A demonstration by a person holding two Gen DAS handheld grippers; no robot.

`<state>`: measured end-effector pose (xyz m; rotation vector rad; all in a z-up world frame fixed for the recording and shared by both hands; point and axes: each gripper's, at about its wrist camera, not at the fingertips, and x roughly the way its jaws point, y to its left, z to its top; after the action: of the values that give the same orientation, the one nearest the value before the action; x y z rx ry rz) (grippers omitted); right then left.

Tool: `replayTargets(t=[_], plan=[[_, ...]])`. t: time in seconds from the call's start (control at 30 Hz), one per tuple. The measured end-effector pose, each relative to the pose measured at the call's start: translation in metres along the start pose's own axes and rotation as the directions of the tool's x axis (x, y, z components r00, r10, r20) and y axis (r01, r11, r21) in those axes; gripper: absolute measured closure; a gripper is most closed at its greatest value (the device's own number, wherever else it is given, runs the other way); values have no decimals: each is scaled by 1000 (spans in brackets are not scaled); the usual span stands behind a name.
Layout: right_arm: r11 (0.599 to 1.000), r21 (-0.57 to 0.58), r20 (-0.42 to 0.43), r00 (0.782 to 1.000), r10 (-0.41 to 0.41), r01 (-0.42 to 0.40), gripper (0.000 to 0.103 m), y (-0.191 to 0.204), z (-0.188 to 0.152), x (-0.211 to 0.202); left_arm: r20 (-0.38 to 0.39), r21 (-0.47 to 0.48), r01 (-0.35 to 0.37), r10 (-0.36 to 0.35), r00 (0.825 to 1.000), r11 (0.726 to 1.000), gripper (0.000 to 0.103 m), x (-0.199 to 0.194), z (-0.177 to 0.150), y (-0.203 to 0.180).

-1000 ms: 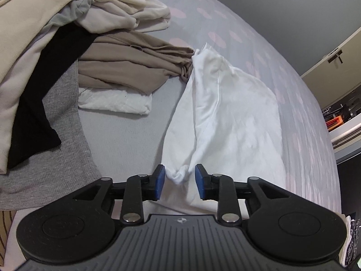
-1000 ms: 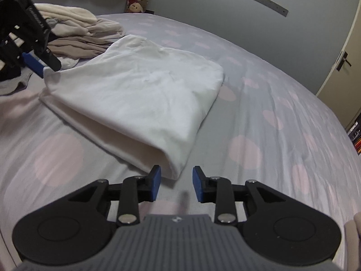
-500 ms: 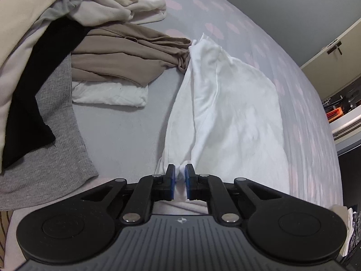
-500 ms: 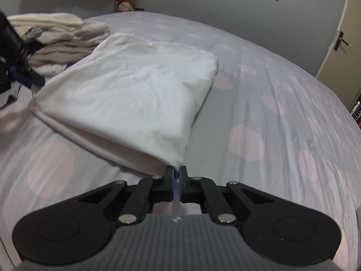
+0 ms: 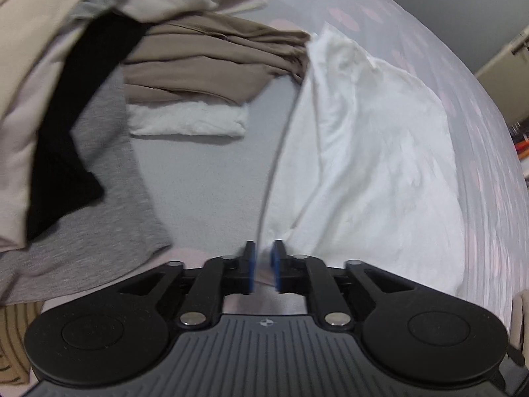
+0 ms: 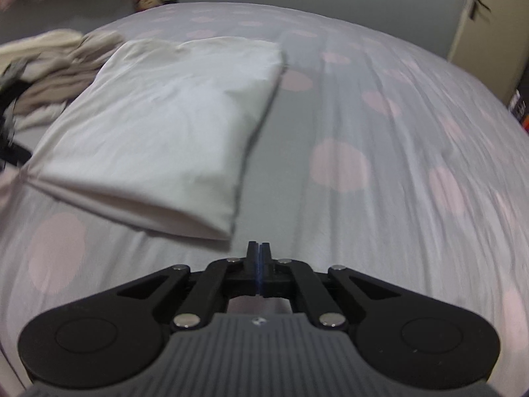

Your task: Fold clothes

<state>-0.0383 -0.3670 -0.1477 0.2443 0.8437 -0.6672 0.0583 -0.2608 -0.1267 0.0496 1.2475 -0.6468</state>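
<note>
White garment (image 5: 373, 152) lying on a grey bedspread (image 6: 380, 106) patterned with pale pink dots. The cloth is folded into a broad, roughly rectangular panel of at least two layers, softly creased, its near edge showing a rounded fold in the right wrist view (image 6: 165, 125). Left gripper (image 5: 263, 266): jaws drawn close together, a bunched white corner of the garment pinched between the blue pads. Right gripper (image 6: 259, 271): jaws pressed fully together with no cloth visible between them; the garment's near corner lies just beyond and to the left of the fingertips, apart from them. Beside the garment, on its far left, a pile of beige, taupe, black and grey clothes (image 5: 82, 76). Both views are motion-blurred.
</note>
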Motion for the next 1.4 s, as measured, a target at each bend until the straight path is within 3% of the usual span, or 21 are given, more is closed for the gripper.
replayTargets(t=[0.1,0.17,0.23,0.27,0.3,0.37,0.4,0.53,0.67,1.1,1.17,1.33,1.4], plan=[[998,64,11,1000,15,-16,102,-10,0,-8,62,-47,-21,24,998,999,82,-12,-1,7],[993,107,28,998,48,-51,97,-15,5,-12,111,-76,6,2,994,997,77,-20,0,10],[985,150,45,996,81,-87,97,-20,10,-16,132,-79,51,-40,990,996,56,-21,1,9],[980,171,55,994,97,-105,96,-23,12,-18,135,-75,74,-63,989,994,53,-20,2,7],[974,192,64,992,112,-123,92,-25,15,-20,138,-70,96,-86,987,993,52,-19,3,6],[959,234,84,986,144,-160,62,-30,19,-23,143,-61,142,-132,981,988,50,-16,4,2],[943,272,87,980,177,-194,57,-33,23,-21,138,-53,156,-147,979,986,49,-14,4,-1],[863,409,83,954,287,-295,56,-38,33,-3,63,-2,112,-112,992,994,49,5,6,-12],[806,500,48,940,339,-317,56,-35,34,20,13,-27,81,-80,997,996,49,18,6,-7],[783,529,-9,920,391,-328,57,-35,40,58,-17,-35,74,-75,997,997,48,29,6,-2],[770,536,-7,910,414,-346,57,-39,39,60,-19,-31,71,-72,997,997,48,29,6,-3],[692,620,16,888,459,-369,61,-55,33,64,-22,-33,76,-77,997,997,49,29,7,-2],[690,622,16,888,459,-369,62,-54,32,64,-24,-21,70,-70,997,997,51,30,8,-4]])
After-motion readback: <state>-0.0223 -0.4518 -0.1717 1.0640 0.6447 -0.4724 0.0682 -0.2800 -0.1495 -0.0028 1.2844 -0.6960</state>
